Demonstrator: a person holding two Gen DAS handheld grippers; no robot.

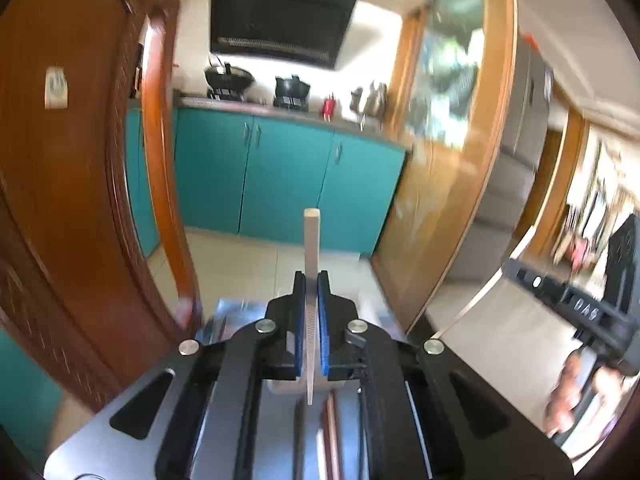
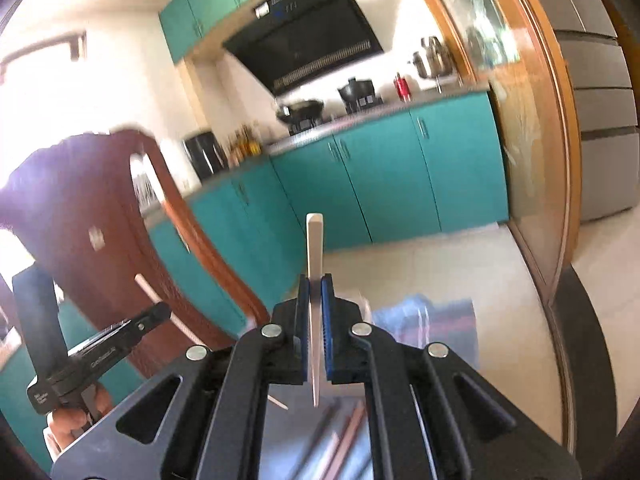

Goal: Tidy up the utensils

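A: How far along are you?

B: Your left gripper (image 1: 311, 322) and right gripper (image 2: 315, 320) each clamp one pale tapered chopstick (image 1: 311, 248) (image 2: 315, 248), raised; more sticks (image 2: 340, 440) lie unsorted below, none placed yet

Both tongs (image 1: 312, 312) (image 2: 315, 312) are matt black plastic with rough blue pads (image 1: 323, 320). Each pale chopstick (image 1: 311, 264) (image 2: 314, 256) looks smooth, perhaps plastic. The chair (image 1: 80, 160) is glossy wood; the worktop (image 1: 500, 344) seems polished.

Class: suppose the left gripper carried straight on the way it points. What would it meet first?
Probably the teal cabinet doors under the stove counter. The left gripper, shut on a white chopstick, has only open floor before them, though depth is uncertain.
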